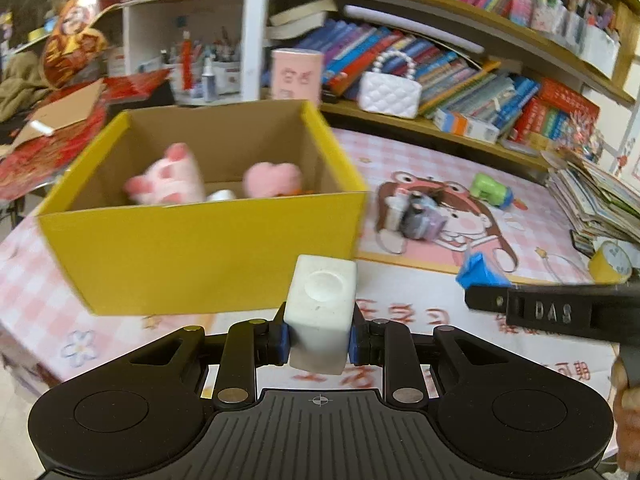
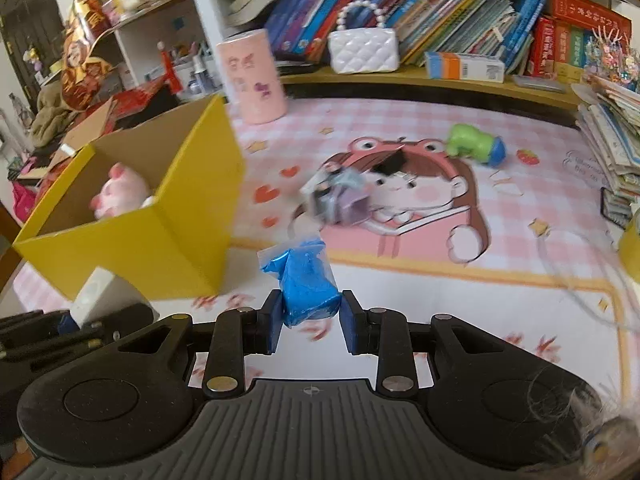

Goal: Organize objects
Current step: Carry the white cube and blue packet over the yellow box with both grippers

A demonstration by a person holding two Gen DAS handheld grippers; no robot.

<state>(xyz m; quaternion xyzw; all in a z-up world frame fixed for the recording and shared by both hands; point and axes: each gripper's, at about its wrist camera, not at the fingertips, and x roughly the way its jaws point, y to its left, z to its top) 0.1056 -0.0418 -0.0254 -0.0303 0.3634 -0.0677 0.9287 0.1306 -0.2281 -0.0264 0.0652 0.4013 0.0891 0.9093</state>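
My left gripper (image 1: 319,340) is shut on a white block (image 1: 320,312) with a round dimple on its top, held in front of the yellow cardboard box (image 1: 192,256). Inside the box lie a pink pig plush (image 1: 168,178) and a pink heart plush (image 1: 272,178). My right gripper (image 2: 312,320) is shut on a blue packet in clear wrap (image 2: 306,284), just right of the box (image 2: 132,252). The white block (image 2: 104,292) shows at the right wrist view's lower left. On the pink mat lie a purple-grey toy (image 2: 340,200) and a green toy (image 2: 474,146).
A pink cylinder (image 2: 252,76) stands behind the box. A shelf with books and a white quilted handbag (image 2: 362,50) runs along the back. A stack of booklets (image 1: 592,196) and a yellow tape roll (image 1: 610,262) sit at the right. Clutter lies left of the box.
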